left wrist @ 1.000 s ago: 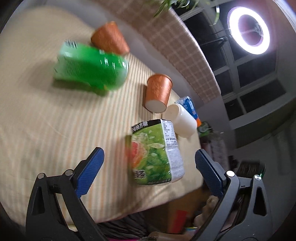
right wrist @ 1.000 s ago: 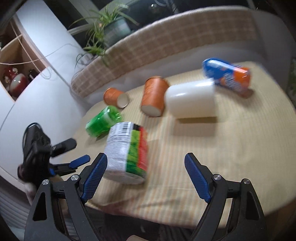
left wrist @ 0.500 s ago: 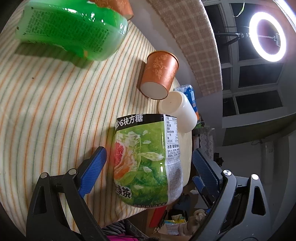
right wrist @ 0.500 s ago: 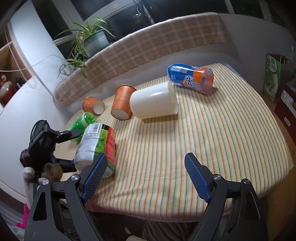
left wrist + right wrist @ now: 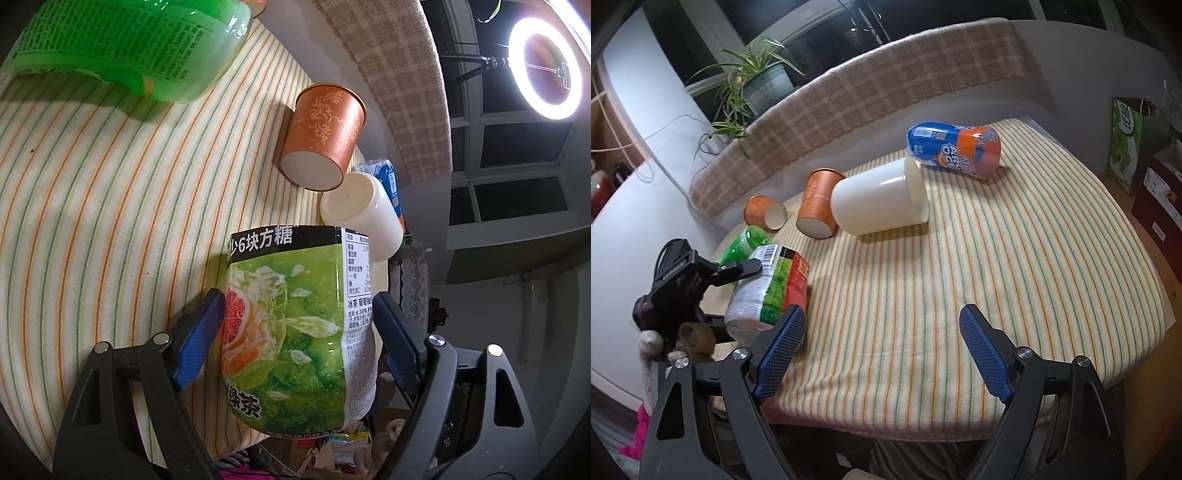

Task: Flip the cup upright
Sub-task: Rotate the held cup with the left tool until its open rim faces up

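Observation:
A green tea-label cup (image 5: 295, 343) lies on its side on the striped tablecloth near the table's edge. My left gripper (image 5: 299, 332) has its blue pads on both sides of the cup, touching or almost touching it. In the right wrist view the same cup (image 5: 768, 291) lies at the left with the left gripper (image 5: 713, 284) around it. My right gripper (image 5: 882, 354) is open and empty above the table's front edge, to the right of that cup.
Also on their sides on the cloth (image 5: 1015, 277): a white cup (image 5: 879, 203), an orange paper cup (image 5: 820, 206), a second orange cup (image 5: 764, 214), a green cup (image 5: 129, 48) and a blue-orange cup (image 5: 955, 151). A checked backrest (image 5: 868, 92) runs behind the table.
My left gripper has moved forward around the green tea-label cup and its jaws have narrowed onto it. My right gripper has drawn back a little and stays open.

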Motion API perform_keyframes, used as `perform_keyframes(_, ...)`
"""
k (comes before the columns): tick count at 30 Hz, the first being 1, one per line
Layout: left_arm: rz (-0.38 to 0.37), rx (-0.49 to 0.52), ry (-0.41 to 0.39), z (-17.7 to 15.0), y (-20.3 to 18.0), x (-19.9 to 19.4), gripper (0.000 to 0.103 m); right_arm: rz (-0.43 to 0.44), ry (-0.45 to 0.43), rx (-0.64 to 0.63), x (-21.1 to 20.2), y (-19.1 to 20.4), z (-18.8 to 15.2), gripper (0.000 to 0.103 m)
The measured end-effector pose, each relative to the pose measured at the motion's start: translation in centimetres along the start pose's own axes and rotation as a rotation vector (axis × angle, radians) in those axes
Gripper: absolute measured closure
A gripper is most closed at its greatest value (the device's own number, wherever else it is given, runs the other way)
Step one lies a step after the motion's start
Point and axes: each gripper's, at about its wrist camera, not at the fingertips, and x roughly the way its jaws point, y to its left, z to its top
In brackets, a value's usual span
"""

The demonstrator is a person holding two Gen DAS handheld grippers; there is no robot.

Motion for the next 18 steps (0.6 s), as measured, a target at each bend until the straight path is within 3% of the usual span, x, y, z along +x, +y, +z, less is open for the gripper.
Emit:
perform_keyframes(9, 0.053, 0.111, -0.061, -0.8, -1.7, -1.2, 0.020, 0.000, 0.009, -0.008, 0.3, 0.4, 0.0, 0.017)
perform_keyframes(18, 0.245, 0.375, -0.219, -2.3, -5.4, -2.4, 0.020, -0.004, 0.015, -0.006, 0.5, 0.5, 0.1, 0.017)
